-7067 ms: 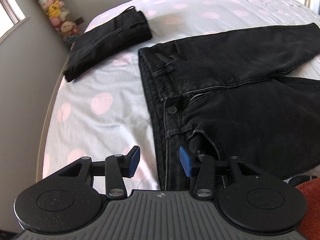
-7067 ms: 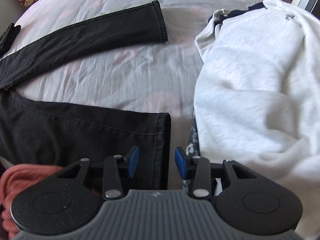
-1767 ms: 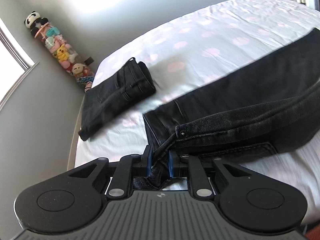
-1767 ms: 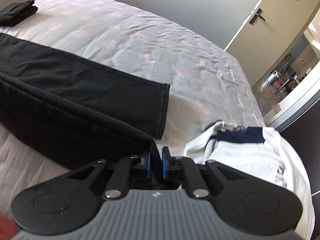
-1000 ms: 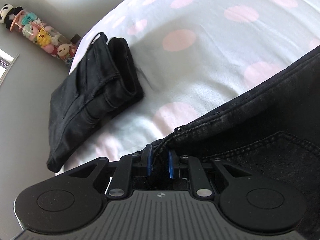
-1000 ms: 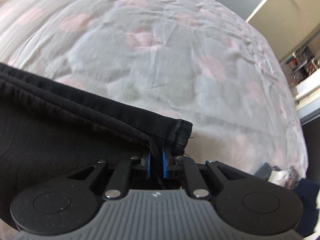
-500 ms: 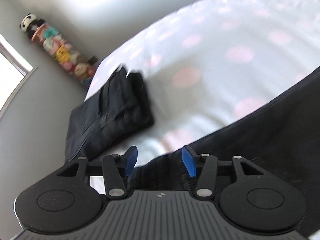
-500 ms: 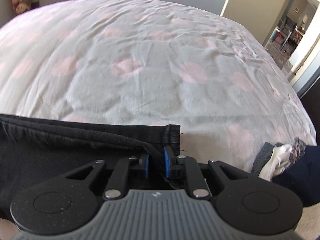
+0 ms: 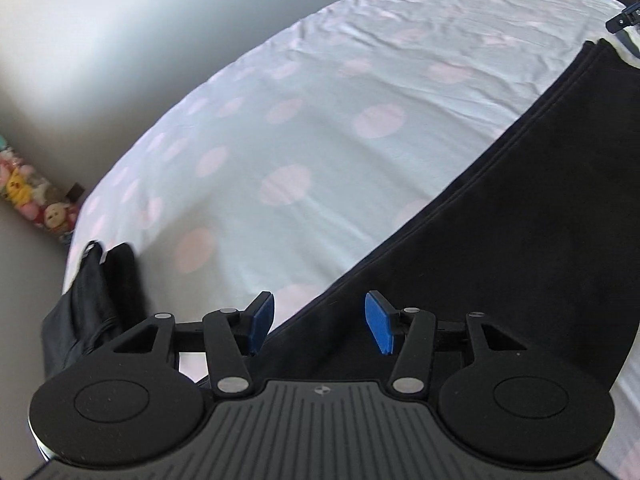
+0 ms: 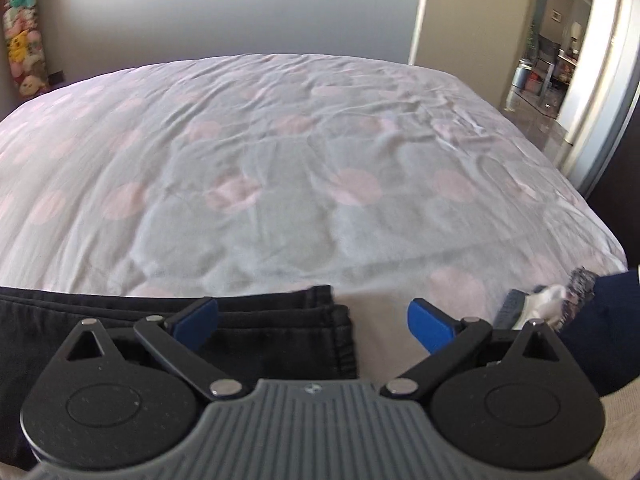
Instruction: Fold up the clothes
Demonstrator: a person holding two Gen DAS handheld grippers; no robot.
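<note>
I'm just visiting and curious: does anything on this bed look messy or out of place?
Mostly tidy. The black jeans lie folded lengthwise, but the two leg hems do not quite line up. A crumpled garment sits bunched at the bed's right edge.

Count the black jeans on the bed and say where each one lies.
2. The folded black jeans lie at the bed's left edge; the long black jeans, halved lengthwise, lie under both open grippers. Other garments may be hidden.
</note>
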